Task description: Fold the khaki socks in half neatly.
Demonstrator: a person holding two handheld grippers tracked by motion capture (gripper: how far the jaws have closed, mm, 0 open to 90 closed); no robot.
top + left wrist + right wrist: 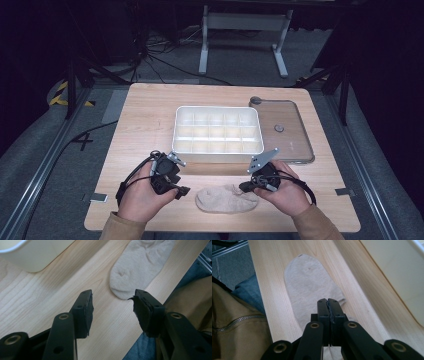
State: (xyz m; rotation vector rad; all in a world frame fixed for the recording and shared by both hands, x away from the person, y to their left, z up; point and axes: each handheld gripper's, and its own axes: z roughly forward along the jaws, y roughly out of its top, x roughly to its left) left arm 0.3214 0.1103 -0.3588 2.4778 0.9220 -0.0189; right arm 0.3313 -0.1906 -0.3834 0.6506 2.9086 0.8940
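Note:
A beige ankle sock (225, 199) lies flat near the table's front edge, between my two grippers. My left gripper (180, 192) is just left of its toe end and stands open, with bare wood between its jaws. In the left gripper view the sock (137, 265) lies ahead of the left gripper (112, 296), apart from it. My right gripper (244, 187) is at the sock's right end. In the right gripper view the right gripper (328, 301) is shut, with its tips over the sock (309, 285). I cannot tell whether fabric is pinched between them.
A white tray (218, 155) with several empty compartments stands just behind the grippers, with its wall close by (32, 255) (402, 277). A clear lid (295, 145) lies to its right. The table's front edge and the person's jacket (237, 327) are right beside the sock.

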